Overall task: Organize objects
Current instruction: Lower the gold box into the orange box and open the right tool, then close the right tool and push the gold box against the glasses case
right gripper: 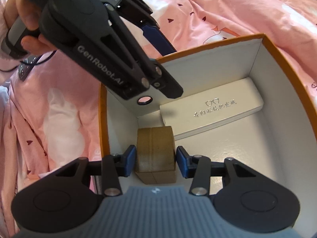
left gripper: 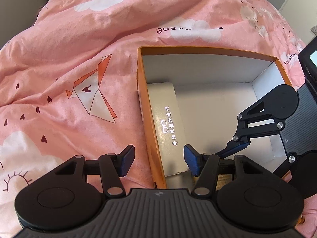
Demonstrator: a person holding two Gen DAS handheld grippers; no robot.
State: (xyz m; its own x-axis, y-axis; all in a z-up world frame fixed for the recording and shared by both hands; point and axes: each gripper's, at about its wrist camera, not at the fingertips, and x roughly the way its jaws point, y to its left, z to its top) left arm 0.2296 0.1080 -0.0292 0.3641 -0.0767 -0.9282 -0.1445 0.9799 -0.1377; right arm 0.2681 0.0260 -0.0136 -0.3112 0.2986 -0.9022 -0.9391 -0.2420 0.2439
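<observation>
An orange box point(left gripper: 208, 49) fills the right half of the left wrist view on a pink quilt point(left gripper: 79, 49), a white case point(left gripper: 168, 123) against its left wall; the left gripper point(left gripper: 158, 160) gapes, straddling that wall. In the right wrist view, lower centre, the right gripper point(right gripper: 156, 161) flanks a brown block point(right gripper: 155, 152), pads parted, contact unclear.

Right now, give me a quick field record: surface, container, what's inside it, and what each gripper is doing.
surface: pink printed bedding
container: orange box, open top, white inside, resting on the bedding
contents: white glasses case along one wall; brown block near a corner
left gripper: open, straddling the box's wall, holding nothing
right gripper: inside the box, pads on either side of the brown block; contact cannot be confirmed
</observation>
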